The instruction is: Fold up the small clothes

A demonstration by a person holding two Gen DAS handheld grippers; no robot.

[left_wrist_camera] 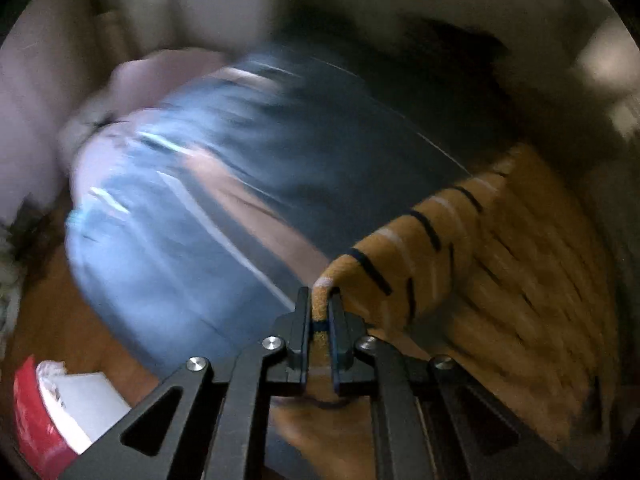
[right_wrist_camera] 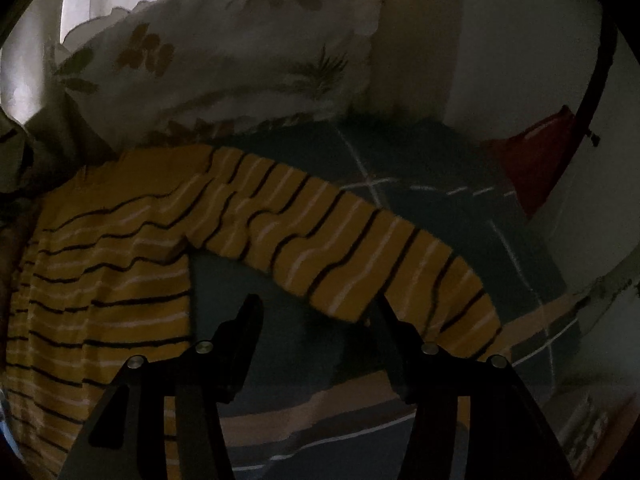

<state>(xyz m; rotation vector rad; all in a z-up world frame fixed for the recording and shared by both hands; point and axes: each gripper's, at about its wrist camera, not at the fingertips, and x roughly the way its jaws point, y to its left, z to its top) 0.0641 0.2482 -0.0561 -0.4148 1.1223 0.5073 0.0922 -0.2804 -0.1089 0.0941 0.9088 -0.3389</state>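
Note:
A small yellow garment with thin black and white stripes (right_wrist_camera: 120, 248) lies on a dark blue checked bed sheet (right_wrist_camera: 420, 184). Its long sleeve (right_wrist_camera: 344, 248) stretches to the right across the sheet. My right gripper (right_wrist_camera: 320, 308) is open, with its fingers on either side of the sleeve's lower edge, just below it. In the left wrist view my left gripper (left_wrist_camera: 322, 300) is shut on a striped edge of the yellow garment (left_wrist_camera: 500, 248) and lifts it. That view is blurred by motion.
A floral white pillow (right_wrist_camera: 224, 52) lies behind the garment. A red cloth (right_wrist_camera: 532, 164) lies at the right by the wall. In the left wrist view the blue sheet (left_wrist_camera: 192, 200) covers the bed, with a red and white object (left_wrist_camera: 52, 400) at lower left.

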